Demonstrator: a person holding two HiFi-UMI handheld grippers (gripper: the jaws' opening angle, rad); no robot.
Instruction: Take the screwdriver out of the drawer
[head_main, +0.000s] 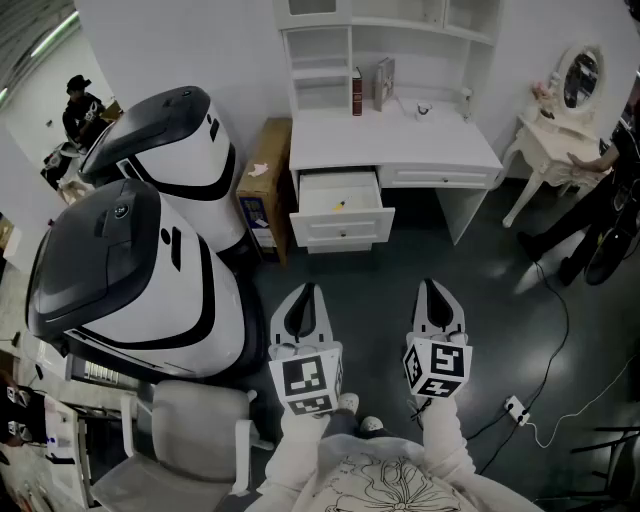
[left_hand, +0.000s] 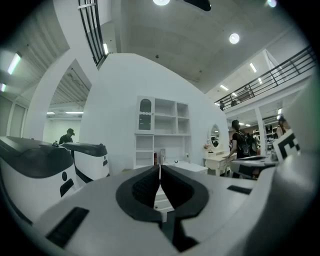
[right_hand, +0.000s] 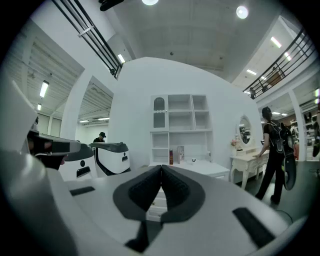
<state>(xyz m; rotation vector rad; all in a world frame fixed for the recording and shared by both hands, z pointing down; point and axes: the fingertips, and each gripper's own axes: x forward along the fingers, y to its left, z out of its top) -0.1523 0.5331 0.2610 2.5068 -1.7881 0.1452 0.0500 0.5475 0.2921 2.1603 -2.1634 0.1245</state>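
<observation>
1. Lower centre of the head view: the left gripper (head_main: 307, 290) and the right gripper (head_main: 431, 287) sit side by side, each with its jaws pressed together on nothing.
2. Above them, well apart, the drawer (head_main: 343, 229) of the white table (head_main: 400, 150) stands open.
3. Inside it lies the screwdriver (head_main: 340, 205), a small yellow shape up and slightly right of the left gripper.

We see an evenly bright hall, lit from above by ceiling lights (right_hand: 242, 12) that glare white. Both gripper views bulge and go black at corners; nearest surfaces blur; shadows are faint.
</observation>
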